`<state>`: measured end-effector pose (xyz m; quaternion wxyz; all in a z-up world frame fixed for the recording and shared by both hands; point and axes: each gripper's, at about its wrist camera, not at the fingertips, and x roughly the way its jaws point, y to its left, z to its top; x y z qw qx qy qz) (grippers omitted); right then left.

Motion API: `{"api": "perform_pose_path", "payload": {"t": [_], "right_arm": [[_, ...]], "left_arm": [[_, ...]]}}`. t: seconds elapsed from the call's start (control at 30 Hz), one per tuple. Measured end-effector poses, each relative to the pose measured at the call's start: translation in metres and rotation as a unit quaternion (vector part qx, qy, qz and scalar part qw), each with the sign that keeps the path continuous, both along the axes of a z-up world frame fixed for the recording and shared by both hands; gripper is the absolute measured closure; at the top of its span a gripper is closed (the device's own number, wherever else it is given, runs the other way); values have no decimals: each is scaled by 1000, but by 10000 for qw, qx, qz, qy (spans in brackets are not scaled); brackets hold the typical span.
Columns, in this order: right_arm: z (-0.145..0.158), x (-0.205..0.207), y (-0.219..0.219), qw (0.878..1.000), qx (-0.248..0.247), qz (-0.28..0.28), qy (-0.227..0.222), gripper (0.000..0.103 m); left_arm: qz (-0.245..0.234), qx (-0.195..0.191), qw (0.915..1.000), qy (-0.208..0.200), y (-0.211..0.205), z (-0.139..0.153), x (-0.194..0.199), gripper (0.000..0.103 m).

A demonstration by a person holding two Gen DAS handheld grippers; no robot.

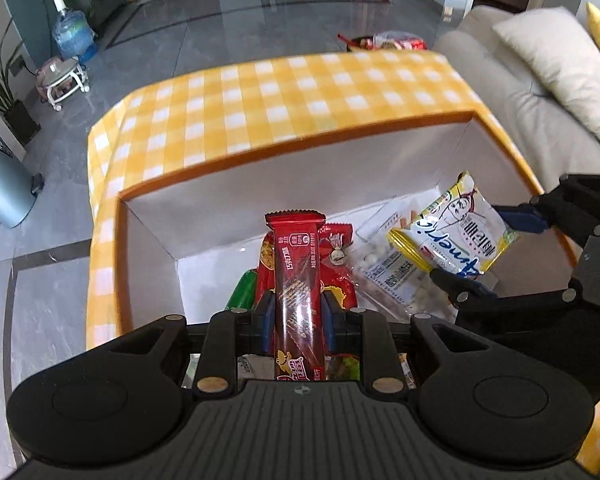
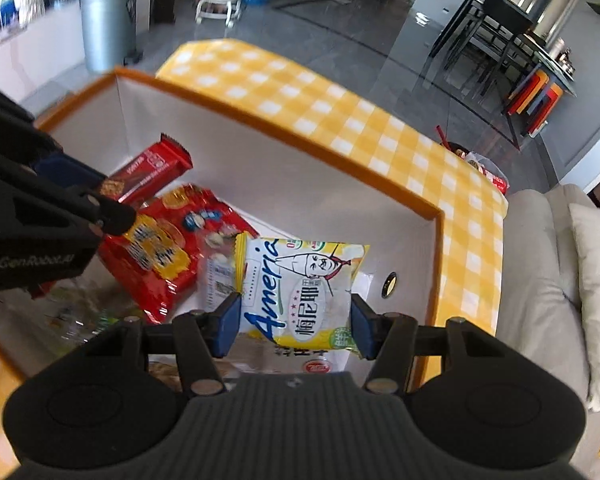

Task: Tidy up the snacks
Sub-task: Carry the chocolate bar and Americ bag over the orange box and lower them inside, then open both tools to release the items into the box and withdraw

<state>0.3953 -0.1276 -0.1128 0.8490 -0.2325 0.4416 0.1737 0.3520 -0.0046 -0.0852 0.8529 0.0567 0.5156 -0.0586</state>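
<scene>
My left gripper (image 1: 298, 316) is shut on a long red chocolate bar (image 1: 298, 280) and holds it over the open white box (image 1: 260, 184) with an orange rim. My right gripper (image 2: 294, 322) is shut on a yellow-and-white snack bag (image 2: 300, 292) over the right part of the same box (image 2: 300, 184). The bag and the right gripper also show at the right of the left wrist view (image 1: 456, 236). The bar and the left gripper show at the left of the right wrist view (image 2: 152, 170). A red snack pack (image 2: 168, 248) and clear packets (image 1: 388, 268) lie in the box.
The box sits on a table with a yellow checked cloth (image 1: 280, 96). A beige sofa with a cushion (image 1: 560, 80) is to the right. A grey bin (image 1: 0, 176), a water bottle (image 1: 72, 32) and a small trolley (image 1: 66, 80) stand on the floor to the left.
</scene>
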Motion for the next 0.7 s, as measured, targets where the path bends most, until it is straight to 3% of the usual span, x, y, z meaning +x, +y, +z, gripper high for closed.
{"api": "perform_pose_path", "payload": {"t": [0.3,0.53,0.67,0.7], "right_arm": [[-23,9,4,9977,-625,257,100,48],[-27,13,0,9964,-768,242,274,46],[-22,17,-2,9968,-681,150,404,41],[-20,18,-3,9968,-657,101,438,37]], "left_arm": [[-64,38,9993,380,-6,-21,11,77],[-20,23,9986,522,-6,-23,11,76],[65,-43,9988,489,-5,-18,10,65],[68,-66,9989,457,-4,-15,9,57]]}}
